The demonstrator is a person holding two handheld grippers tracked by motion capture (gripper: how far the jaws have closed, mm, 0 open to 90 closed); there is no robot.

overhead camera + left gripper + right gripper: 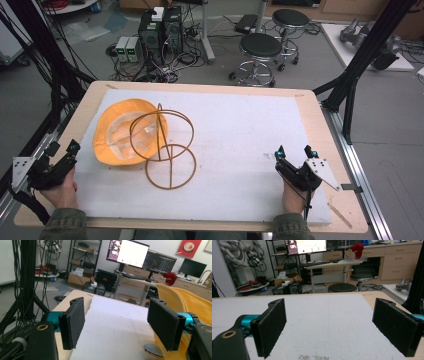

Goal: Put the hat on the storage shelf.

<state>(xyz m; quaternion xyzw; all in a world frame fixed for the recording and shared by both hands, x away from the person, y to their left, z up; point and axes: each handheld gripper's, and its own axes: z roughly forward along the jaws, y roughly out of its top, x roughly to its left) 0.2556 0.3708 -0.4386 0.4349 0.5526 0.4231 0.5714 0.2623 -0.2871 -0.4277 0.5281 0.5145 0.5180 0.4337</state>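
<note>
High view, l. to r.: left tool (62,157) sits at the counter's left edge, held in a person's hand, jaws spread wide w/ nothing between them. In the left gripper view its two black, felt-like pads (75,321) stand well apart over bare white mat, yellow cloth just beside the right-hand pad.

Next, left of centre on the white foam mat (240,130): a yellow bucket hat (117,132), upside down, crown pushed in, pale lining showing. Soft fabric, prob. very light & floppy; will sag and fold when lifted. Best hold, I judge: pinch the brim edge nearest the left tool, since cloth grips well on those rough pads.

Touching the hat and overlapping its right side: a brown wire hat stand (162,147), round base ring flat on the mat, domed hoops on a thin post. Thin, stiff, likely light and easy to tip; the post or a hoop looks like the place to grip.

Far right: right tool (295,152), near the counter's (320,107) front right corner, jaws also wide open and empty; right gripper view shows bare mat between its pads (272,327).
</note>
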